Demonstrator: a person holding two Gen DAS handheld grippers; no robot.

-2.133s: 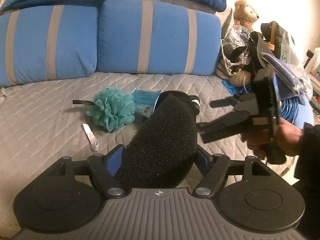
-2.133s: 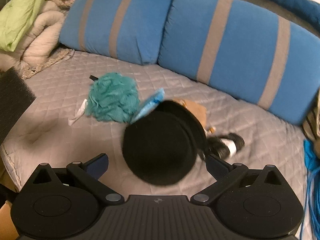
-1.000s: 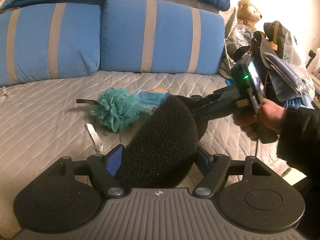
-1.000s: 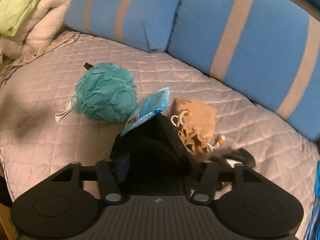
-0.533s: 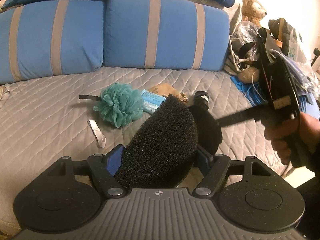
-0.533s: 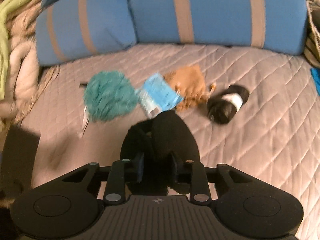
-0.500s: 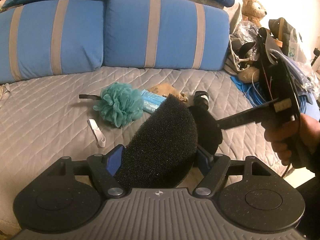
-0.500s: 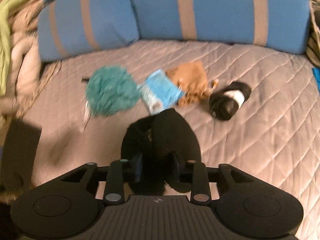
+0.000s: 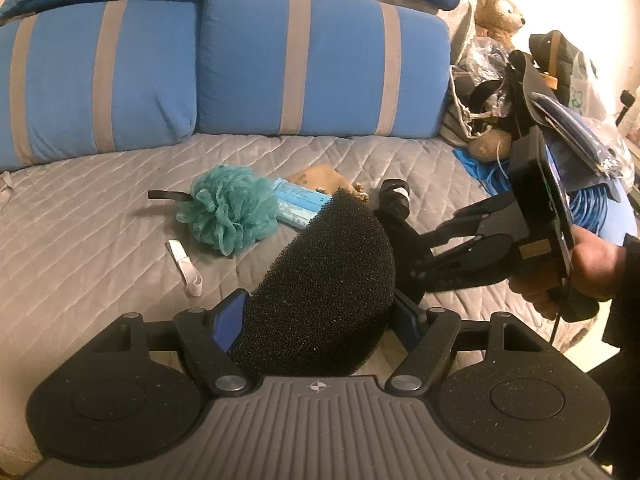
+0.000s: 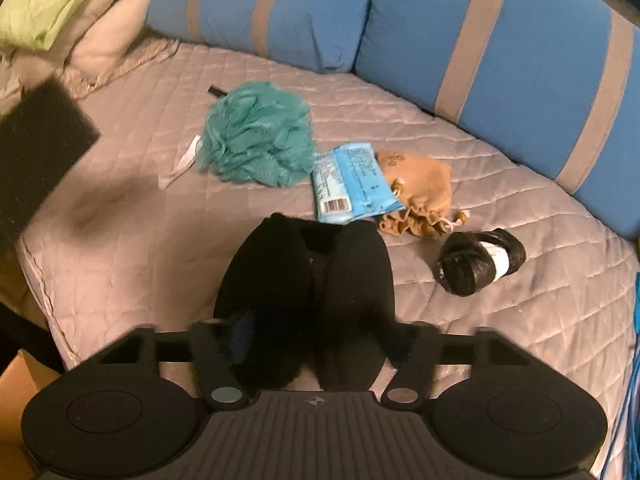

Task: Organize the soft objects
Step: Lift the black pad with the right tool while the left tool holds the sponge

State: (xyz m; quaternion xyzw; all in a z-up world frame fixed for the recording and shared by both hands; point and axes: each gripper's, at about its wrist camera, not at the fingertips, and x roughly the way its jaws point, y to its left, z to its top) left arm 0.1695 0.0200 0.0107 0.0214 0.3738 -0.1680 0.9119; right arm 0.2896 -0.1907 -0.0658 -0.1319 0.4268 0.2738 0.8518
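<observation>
The black foam sponge (image 9: 320, 288) fills the left claw (image 9: 316, 312) and hides most of what lies behind it; both blue pads press on its sides, so this claw is clenched on the foam. In the right wrist view only one corner of that foam shows, cut off at the left edge.

The black plush pillow (image 10: 308, 304) sits between the fingers of the right claw (image 10: 316, 340), folded into two lobes. The jaws have just been closing on it and the fingers now pinch it, though the fingertips are lost in the dark fabric and blur. In the left wrist view the pillow is nearly all hidden behind the foam.

The blue packet (image 10: 352, 184) carries a barcode label – its print is too small to read. The tan drawstring pouch (image 10: 416, 192) bears a faint mark that cannot be made out. The teal bath pouf (image 10: 256, 136) and the black roll with a white band (image 10: 480, 260) lie on the quilted bed cover (image 10: 140, 216).

The person's right hand (image 9: 580, 264) grips the handle, its claw angled down toward the bed – the sleeve is cut off at the frame edge.
</observation>
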